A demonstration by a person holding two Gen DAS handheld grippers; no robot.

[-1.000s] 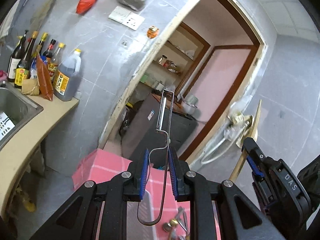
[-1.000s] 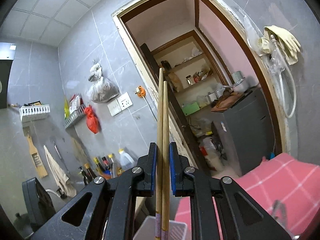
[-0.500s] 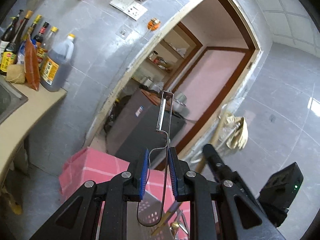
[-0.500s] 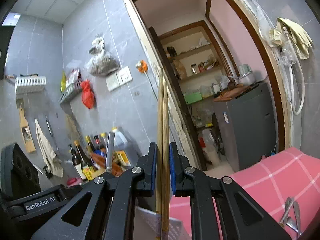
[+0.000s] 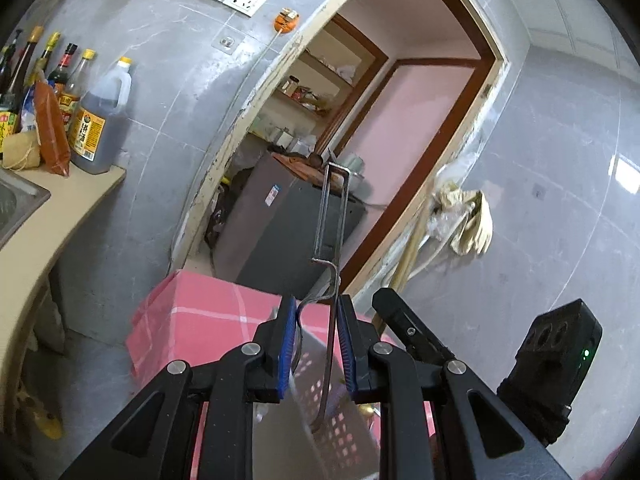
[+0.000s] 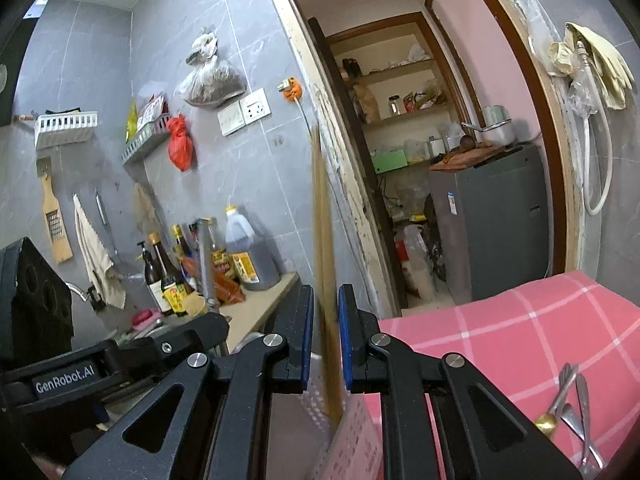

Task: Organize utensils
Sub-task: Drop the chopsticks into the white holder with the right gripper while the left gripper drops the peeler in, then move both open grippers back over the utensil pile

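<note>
The left gripper (image 5: 317, 344) pinches a bent steel-wire peeler (image 5: 330, 240) between its ribbed blue pads; its long axis stands upright, the narrow rectangular blade frame on top, the curved loop end hanging over a perforated plastic basket (image 5: 340, 428). The right gripper (image 6: 325, 344) clamps a pair of pale wooden chopsticks (image 6: 322, 216) (blurred), also upright, lower ends inside the basket (image 6: 352, 440). Rightmost, shiny metal cutlery (image 6: 568, 412) lies on the pink checked cloth (image 6: 520, 328).

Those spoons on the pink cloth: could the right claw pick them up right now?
Probably not yet: the right claw is already shut on chopsticks. The spoons themselves lie uncovered on the cloth.
</note>
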